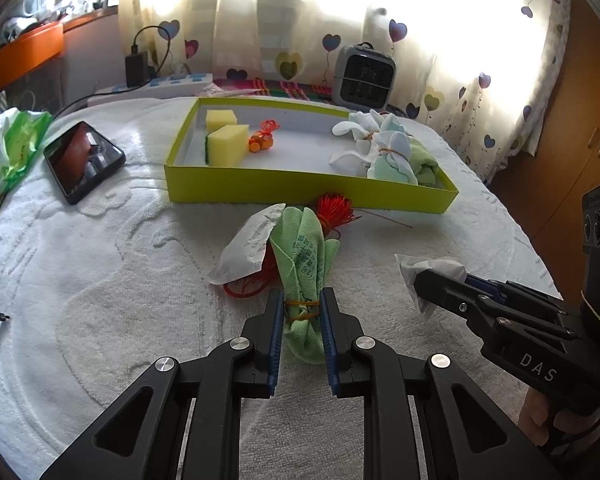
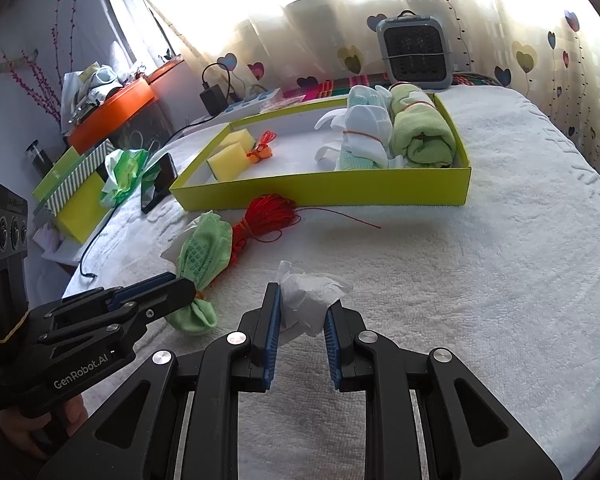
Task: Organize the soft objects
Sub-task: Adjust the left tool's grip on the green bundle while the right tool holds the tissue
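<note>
Left gripper: I found my left gripper (image 1: 301, 300) clamped on the green cloth bundle (image 1: 306, 264), its blue pads pressing both sides at the orange rubber band (image 1: 302, 307) that ties the bundle.
Green cloth bundle: it lay on the white towel surface (image 1: 100, 300), just in front of the tray, its tied end towards me and its loose end towards the tray.
Right gripper: I noted my right gripper (image 2: 302, 308) closed on a crumpled white tissue (image 2: 310, 292); the tissue sat between the pads and stood out above them.
White tissue: it rested on the towel to the right of the green bundle, apart from it.
Red cord: a skein of red cord (image 2: 266, 216) lay touching the far side of the green bundle, with one loose strand trailing to the right along the front of the tray.
White packet: a flat white packet (image 1: 248, 248) lay against the left side of the bundle, over part of the red cord.
Tray: the yellow-green tray (image 1: 300, 190) stood beyond these items. I recorded two yellow sponges (image 1: 226, 140) at its left end, a small orange item (image 1: 262, 140) beside them, and banded white and pale cloths (image 2: 364, 132) with a rolled green towel (image 2: 420, 132) at its right end.
Surroundings: a phone (image 1: 84, 160) lay on the towel left of the tray; a grey heater (image 1: 364, 76) stood behind it.
</note>
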`<state>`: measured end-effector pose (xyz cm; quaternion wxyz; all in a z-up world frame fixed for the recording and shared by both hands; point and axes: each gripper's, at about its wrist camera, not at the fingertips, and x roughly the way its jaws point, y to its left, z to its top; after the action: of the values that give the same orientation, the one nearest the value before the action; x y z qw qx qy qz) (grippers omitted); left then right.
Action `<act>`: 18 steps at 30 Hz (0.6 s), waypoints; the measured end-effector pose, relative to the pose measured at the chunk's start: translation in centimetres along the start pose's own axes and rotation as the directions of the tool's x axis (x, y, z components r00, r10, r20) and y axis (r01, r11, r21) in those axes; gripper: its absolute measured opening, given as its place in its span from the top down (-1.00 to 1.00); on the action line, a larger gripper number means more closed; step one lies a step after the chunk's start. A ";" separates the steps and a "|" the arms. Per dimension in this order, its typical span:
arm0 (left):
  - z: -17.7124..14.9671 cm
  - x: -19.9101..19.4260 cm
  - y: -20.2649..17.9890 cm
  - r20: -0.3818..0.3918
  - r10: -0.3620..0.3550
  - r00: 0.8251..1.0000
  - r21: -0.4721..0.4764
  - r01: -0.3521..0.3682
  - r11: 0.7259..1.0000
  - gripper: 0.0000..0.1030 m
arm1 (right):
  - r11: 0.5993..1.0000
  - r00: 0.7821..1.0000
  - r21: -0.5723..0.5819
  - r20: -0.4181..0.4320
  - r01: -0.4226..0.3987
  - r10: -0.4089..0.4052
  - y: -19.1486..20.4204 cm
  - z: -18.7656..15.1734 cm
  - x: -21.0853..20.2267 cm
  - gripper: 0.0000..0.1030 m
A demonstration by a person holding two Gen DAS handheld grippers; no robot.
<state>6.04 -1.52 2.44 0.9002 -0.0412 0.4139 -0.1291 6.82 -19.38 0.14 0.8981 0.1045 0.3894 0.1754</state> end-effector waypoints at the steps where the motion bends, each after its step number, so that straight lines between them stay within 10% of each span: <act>1: 0.0 0.1 0.0 -0.004 0.002 1.000 0.001 -0.002 1.000 0.67 | 1.000 1.000 0.000 0.000 0.000 0.000 0.0 0.0 0.0 0.59; 10: 0.1 1.4 0.4 -0.047 0.031 0.998 -0.024 -0.032 0.999 0.34 | 1.000 1.000 0.003 0.000 -0.001 0.001 0.0 0.0 -0.1 0.59; 18: -0.1 1.9 0.0 -0.054 0.035 0.998 0.005 -0.035 0.999 0.44 | 1.000 1.000 0.007 -0.002 -0.003 0.003 -0.1 0.1 0.0 0.59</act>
<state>7.13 -2.04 1.00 0.8908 -0.0284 0.4385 -0.1154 6.93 -19.45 0.21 0.8971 0.1078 0.3909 0.1754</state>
